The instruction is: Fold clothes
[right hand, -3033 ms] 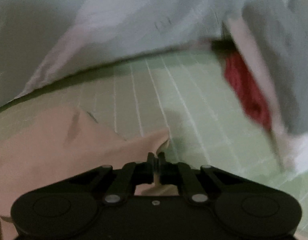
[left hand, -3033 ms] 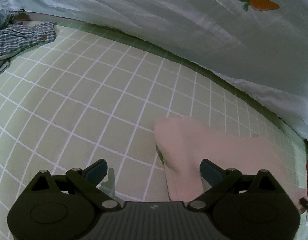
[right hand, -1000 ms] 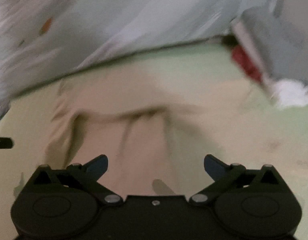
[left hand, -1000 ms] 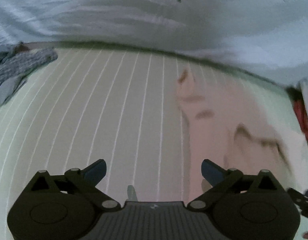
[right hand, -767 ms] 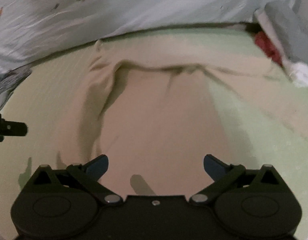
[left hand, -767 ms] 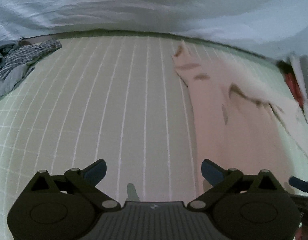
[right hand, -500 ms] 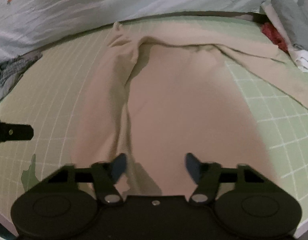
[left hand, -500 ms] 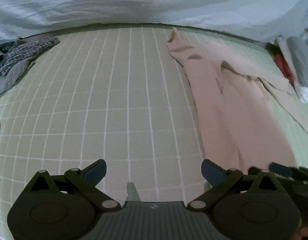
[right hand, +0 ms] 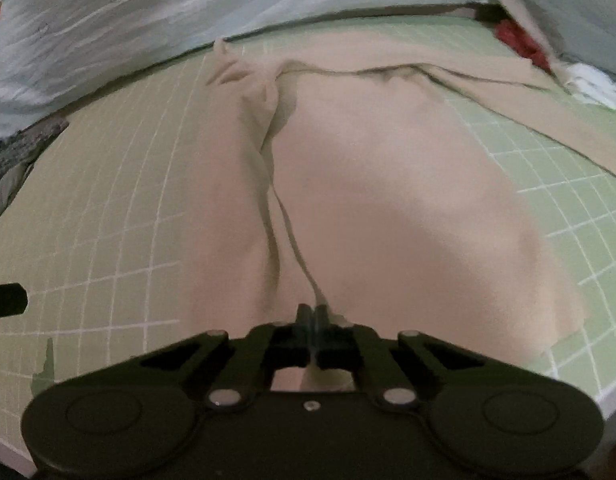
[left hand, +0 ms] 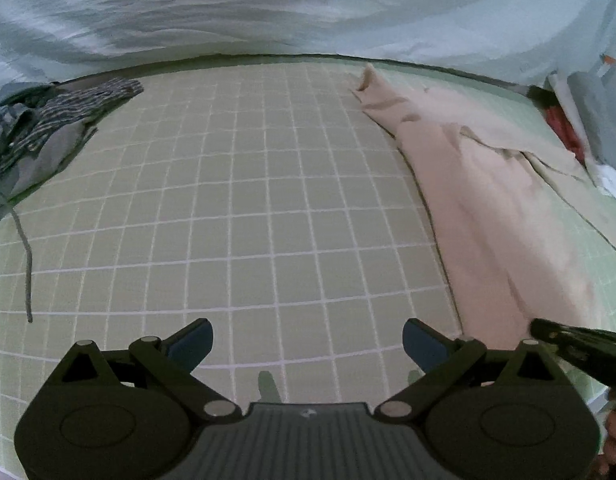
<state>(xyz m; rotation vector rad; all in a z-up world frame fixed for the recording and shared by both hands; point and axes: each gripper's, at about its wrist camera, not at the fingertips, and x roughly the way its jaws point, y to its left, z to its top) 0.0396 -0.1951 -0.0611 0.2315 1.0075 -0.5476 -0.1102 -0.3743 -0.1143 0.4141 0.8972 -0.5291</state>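
A pale pink garment [right hand: 388, 184] lies spread on the green checked sheet [right hand: 108, 208]; it also shows at the right of the left wrist view [left hand: 480, 208]. My right gripper [right hand: 315, 314] is shut on the garment's near hem, at a fold ridge. My left gripper [left hand: 304, 340] is open and empty over bare sheet [left hand: 236, 208], left of the garment. The right gripper's tip shows at the lower right of the left wrist view [left hand: 576, 344].
A checked blue shirt pile [left hand: 40, 128] lies at the far left. A light carrot-print cover [left hand: 308, 12] runs along the back. Red cloth [right hand: 520, 44], grey and white items [right hand: 588, 76] sit at the far right. The bed edge is near at the front.
Both grippers pulled back toward the near edge of the bed. The right gripper, open a second ago, closed on the garment's near hem. The left stayed open.
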